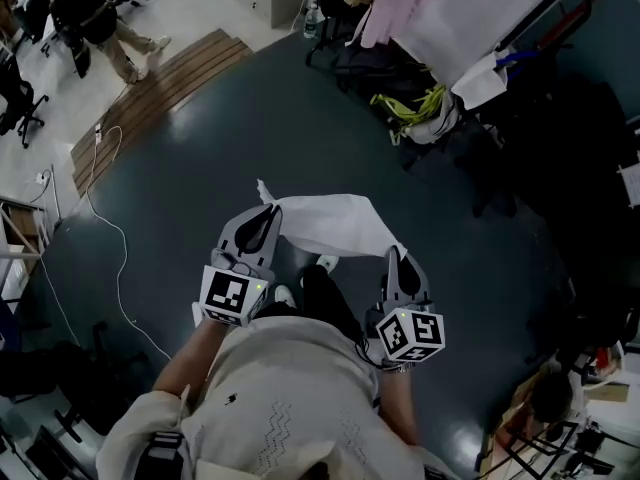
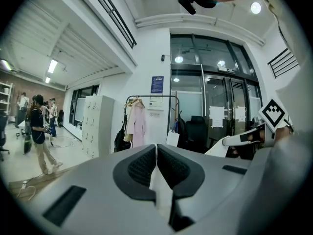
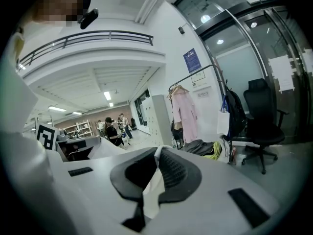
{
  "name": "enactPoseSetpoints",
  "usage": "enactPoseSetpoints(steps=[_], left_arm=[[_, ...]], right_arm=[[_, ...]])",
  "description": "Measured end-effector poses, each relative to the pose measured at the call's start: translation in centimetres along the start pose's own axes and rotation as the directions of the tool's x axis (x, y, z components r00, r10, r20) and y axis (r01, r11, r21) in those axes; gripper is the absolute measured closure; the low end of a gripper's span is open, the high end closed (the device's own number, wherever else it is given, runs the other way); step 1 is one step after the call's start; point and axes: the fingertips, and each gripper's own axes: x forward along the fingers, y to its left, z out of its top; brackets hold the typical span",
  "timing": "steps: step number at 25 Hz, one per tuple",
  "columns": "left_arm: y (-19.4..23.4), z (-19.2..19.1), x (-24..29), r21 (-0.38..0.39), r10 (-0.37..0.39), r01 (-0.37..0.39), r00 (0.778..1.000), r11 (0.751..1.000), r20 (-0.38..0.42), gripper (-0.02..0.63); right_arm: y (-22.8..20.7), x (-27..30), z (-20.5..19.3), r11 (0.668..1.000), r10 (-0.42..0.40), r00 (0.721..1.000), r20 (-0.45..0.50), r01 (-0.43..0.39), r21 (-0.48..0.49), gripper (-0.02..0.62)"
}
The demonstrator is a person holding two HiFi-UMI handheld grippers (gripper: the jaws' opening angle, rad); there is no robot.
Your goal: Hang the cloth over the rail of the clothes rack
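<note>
The white cloth (image 1: 330, 223) sags between the two tongs above the dark floor (image 1: 200, 158). One edge is clamped in the closed left tongs (image 2: 156, 163), and the other in the closed right tongs (image 3: 155, 173). A blue wall sign (image 2: 157, 84) is too small to read. Ahead stands the clothes rack (image 3: 195, 75) with a pink garment (image 3: 185, 112). A black office chair (image 3: 261, 126) and white lockers (image 2: 98, 124) flank it.
</note>
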Motion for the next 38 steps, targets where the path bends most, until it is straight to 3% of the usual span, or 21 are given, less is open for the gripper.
enactPoseSetpoints(steps=[9, 13, 17, 23, 31, 34, 38], left_arm=[[6.2, 0.4, 7.7, 0.022, 0.049, -0.048, 0.998, 0.999, -0.049, 0.588], [9.4, 2.7, 13.6, 0.046, 0.066, -0.064, 0.997, 0.997, -0.042, 0.588], [12.4, 5.2, 20.0, 0.017, 0.104, -0.104, 0.994, 0.994, -0.017, 0.588], [15.8, 8.3, 27.9, 0.023, 0.135, -0.136, 0.991, 0.99, 0.018, 0.588], [20.1, 9.4, 37.2, 0.017, 0.026, -0.026, 0.999, 1.0, 0.029, 0.588], [20.6, 8.2, 43.0, 0.007, -0.06, 0.06, 0.998, 0.998, -0.005, 0.588], [21.2, 8.6, 50.5, 0.02, -0.204, 0.205, 0.978, 0.979, -0.037, 0.588]], right_arm=[[-3.6, 11.4, 2.9, 1.0, 0.024, 0.999, -0.023, -0.024, 0.019, 0.572], [-4.9, 18.4, 6.2, 0.998, 0.064, 0.998, -0.027, -0.064, -0.006, 0.572], [-6.9, 24.7, 10.2, 0.995, 0.096, 0.995, -0.011, -0.096, -0.016, 0.572], [-10.8, 31.4, 15.3, 0.997, 0.073, 0.997, 0.01, -0.073, -0.026, 0.572], [-14.0, 36.7, 17.3, 0.998, -0.07, 0.997, 0.022, 0.07, -0.005, 0.572], [-16.7, 38.6, 17.1, 0.984, -0.176, 0.984, 0.006, 0.176, 0.017, 0.572], [-19.4, 41.3, 18.2, 0.95, -0.307, 0.952, -0.002, 0.307, 0.061, 0.572]])
